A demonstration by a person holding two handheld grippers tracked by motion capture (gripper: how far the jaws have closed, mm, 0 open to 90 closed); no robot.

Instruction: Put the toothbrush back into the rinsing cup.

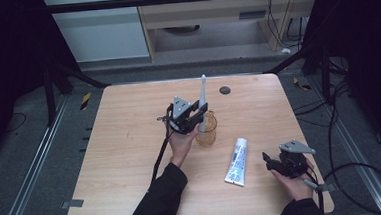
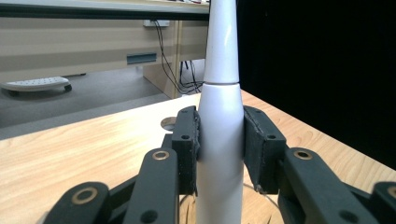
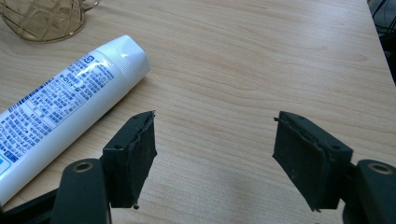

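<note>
1. The left hand-held gripper [image 1: 197, 118] is clamping an upright white electric toothbrush [image 2: 219, 135], its base sitting in an amber glass cup [image 1: 207, 130].
2. The right hand-held gripper [image 3: 215, 154] is resting with jaws spread, gripping nothing.
3. A toothpaste tube [image 1: 237, 161] is lying on the tabletop [image 1: 126, 156] between them.

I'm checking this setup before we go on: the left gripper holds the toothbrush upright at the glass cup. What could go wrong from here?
1. The left gripper clamps the smooth, tapered electric toothbrush with narrow jaws; it might slip or tilt.
2. The amber glass cup looks light, and the brush is tall, so it could tip the cup once released.
3. The toothpaste tube lies near the open right gripper, which could nudge it.
</note>
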